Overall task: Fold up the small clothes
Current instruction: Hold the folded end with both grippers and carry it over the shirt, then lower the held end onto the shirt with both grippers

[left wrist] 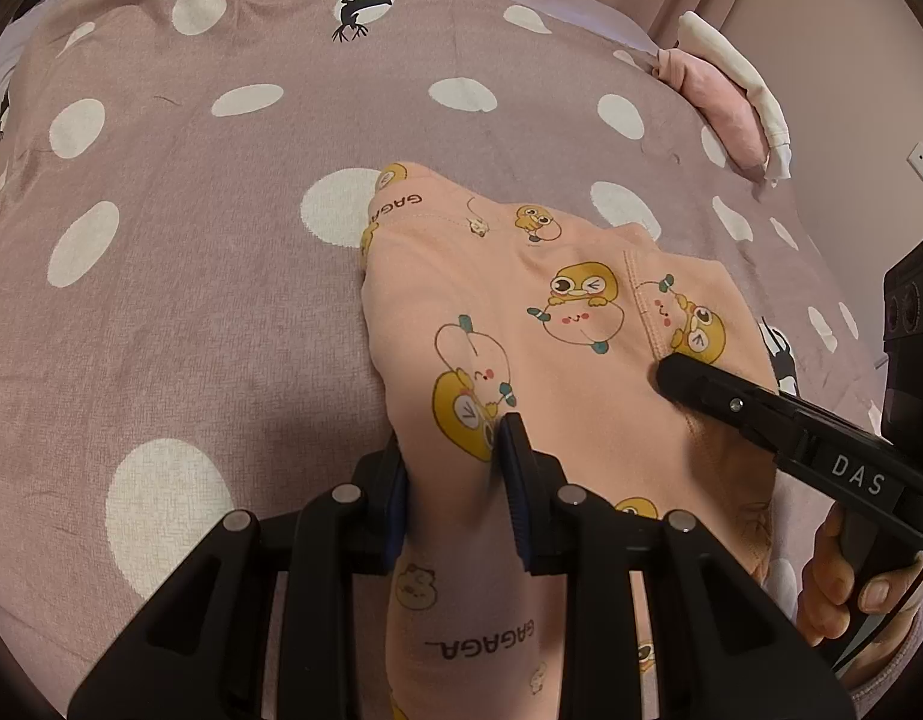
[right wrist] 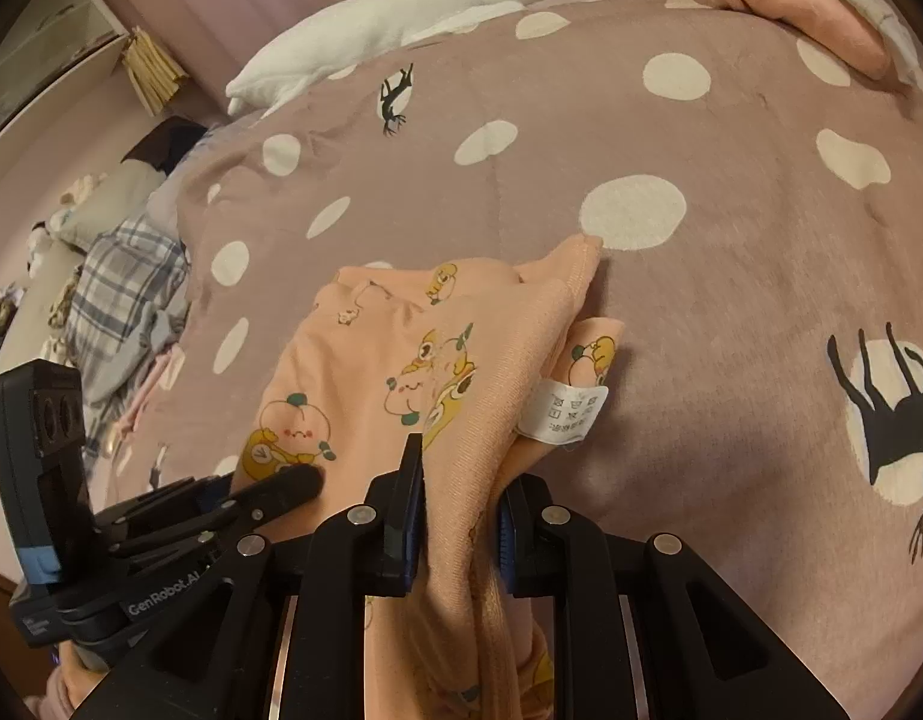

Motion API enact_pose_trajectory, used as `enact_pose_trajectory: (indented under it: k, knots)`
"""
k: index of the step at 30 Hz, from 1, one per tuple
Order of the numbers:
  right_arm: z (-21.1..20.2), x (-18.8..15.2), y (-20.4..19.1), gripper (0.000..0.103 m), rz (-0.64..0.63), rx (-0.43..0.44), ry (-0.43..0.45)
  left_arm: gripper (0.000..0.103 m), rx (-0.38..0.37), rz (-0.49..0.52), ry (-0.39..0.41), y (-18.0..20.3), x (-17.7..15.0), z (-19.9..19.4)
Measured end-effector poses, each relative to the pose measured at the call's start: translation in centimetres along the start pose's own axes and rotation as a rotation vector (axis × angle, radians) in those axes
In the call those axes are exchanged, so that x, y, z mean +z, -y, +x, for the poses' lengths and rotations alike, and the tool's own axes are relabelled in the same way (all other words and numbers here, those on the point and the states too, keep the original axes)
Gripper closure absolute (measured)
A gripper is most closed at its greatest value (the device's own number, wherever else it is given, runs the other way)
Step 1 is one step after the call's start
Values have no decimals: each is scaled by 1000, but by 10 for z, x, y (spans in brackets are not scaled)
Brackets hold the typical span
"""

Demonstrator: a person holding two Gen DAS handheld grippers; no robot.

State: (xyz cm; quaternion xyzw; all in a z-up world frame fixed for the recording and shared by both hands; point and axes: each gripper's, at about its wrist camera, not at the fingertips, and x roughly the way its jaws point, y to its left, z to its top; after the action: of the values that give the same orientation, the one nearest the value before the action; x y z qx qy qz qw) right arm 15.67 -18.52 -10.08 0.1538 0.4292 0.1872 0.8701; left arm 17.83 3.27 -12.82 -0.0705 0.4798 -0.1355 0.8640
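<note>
A small peach garment (left wrist: 539, 324) printed with yellow cartoon ducks lies partly folded on the spotted pink bedspread (left wrist: 191, 276). My left gripper (left wrist: 455, 468) is shut on the garment's near left edge. My right gripper (right wrist: 461, 516) is shut on the garment's (right wrist: 401, 372) near right edge, beside a white care label (right wrist: 566, 411). The right gripper also shows in the left wrist view (left wrist: 671, 372), resting on the cloth. The left gripper shows at the lower left of the right wrist view (right wrist: 305, 480).
A white plush goose (right wrist: 413, 12) lies along the far edge of the bed. Folded pink and white clothes (left wrist: 731, 102) sit at the far right. Plaid fabric (right wrist: 119, 312) and pillows lie off the bed's left side.
</note>
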Motion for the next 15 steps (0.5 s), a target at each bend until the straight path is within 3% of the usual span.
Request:
enact_pose_trajectory:
  k: [15]
  knots:
    - [2, -1, 2, 83, 6, -12, -5, 74, 7, 4, -3, -3, 0, 1]
